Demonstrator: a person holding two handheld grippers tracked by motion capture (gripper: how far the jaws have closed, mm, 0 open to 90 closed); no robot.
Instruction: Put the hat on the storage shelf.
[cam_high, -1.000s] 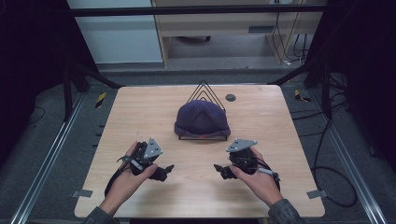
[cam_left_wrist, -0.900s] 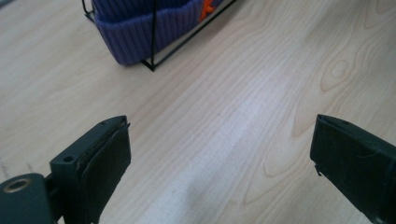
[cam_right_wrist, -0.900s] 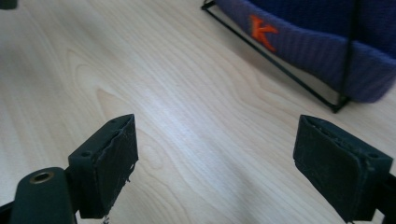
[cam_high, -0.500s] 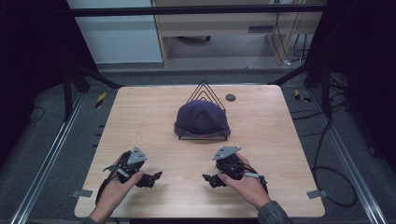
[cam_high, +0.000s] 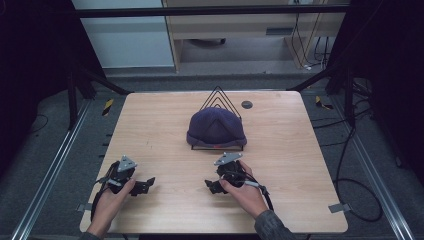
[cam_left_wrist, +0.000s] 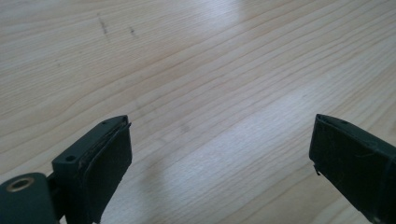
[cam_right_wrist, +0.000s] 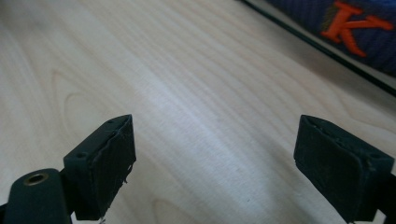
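A dark blue knit beanie (cam_high: 216, 127) sits on a black wire stand (cam_high: 219, 97) at the middle of the wooden table (cam_high: 300, 150). Its cuff with an orange letter (cam_right_wrist: 350, 23) shows at the top right of the right gripper view. My left gripper (cam_high: 146, 185) lies low over the table near the front left, jaws wide apart over bare wood (cam_left_wrist: 219, 140). My right gripper (cam_high: 211, 187) rests near the front centre, just in front of the beanie, open with nothing between its fingers (cam_right_wrist: 105, 163).
A small dark round disc (cam_high: 246, 104) lies on the table behind the stand. Metal rails (cam_high: 55, 165) run along both sides of the table. Cables (cam_high: 350, 185) trail on the floor at the right. The table's front edge is close to both hands.
Both hands have drawn back toward the front edge and sunk closer to the tabletop. The beanie and stand have stayed put.
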